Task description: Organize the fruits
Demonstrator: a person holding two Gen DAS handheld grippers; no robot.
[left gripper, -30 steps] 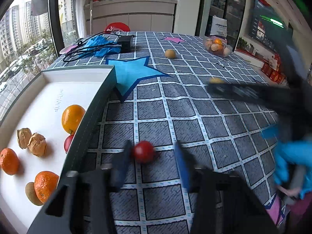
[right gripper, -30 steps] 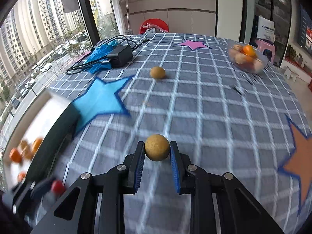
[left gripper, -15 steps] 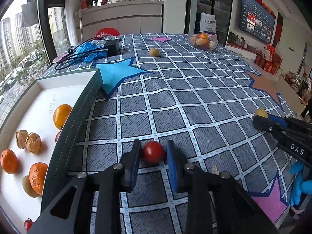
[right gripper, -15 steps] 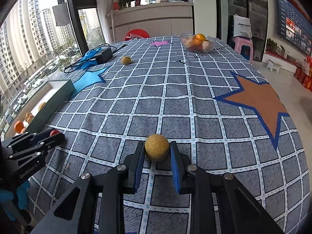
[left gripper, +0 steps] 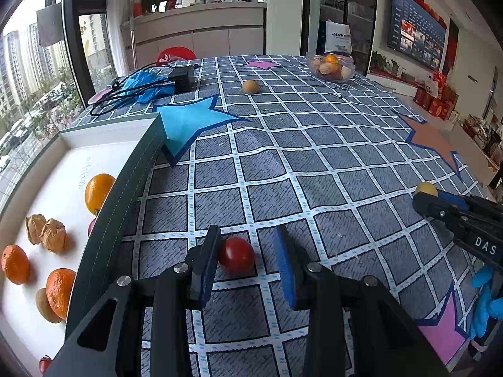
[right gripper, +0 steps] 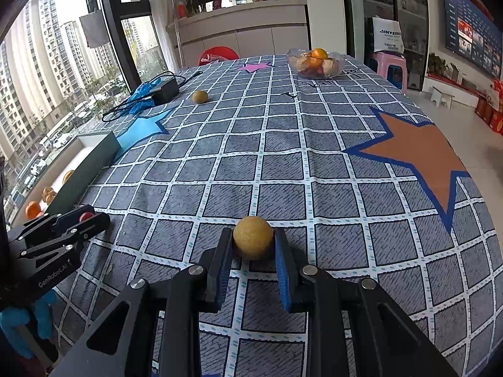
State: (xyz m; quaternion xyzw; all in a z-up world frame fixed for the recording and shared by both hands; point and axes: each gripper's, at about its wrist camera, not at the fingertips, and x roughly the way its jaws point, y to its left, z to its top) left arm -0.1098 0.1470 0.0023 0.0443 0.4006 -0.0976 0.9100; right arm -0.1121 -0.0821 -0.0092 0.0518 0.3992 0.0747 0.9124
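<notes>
A small red tomato [left gripper: 236, 256] lies on the checked tablecloth between the fingers of my left gripper [left gripper: 247, 232]. Its jaws are opening: the tomato sits against the left pad and a gap shows at the right pad. Just left of it stands the white tray [left gripper: 125, 194] with dark green walls, holding oranges [left gripper: 97, 191], walnuts and other fruit. My right gripper [right gripper: 253, 234] is shut on a round yellow-brown fruit [right gripper: 253, 238], low over the cloth. It also appears at the right edge of the left wrist view, the right gripper [left gripper: 440, 202].
A second yellow-brown fruit [left gripper: 250, 86] lies far back on the table. A clear bowl of fruit [left gripper: 331, 67] stands at the far right corner. A black adapter [left gripper: 180, 78] with cables and blue gloves lies far left. The table's edge runs close on the right.
The left jaws have spread apart from the tomato they clasped half a second ago. The right gripper carried the yellow-brown fruit away from the tray, then held still.
</notes>
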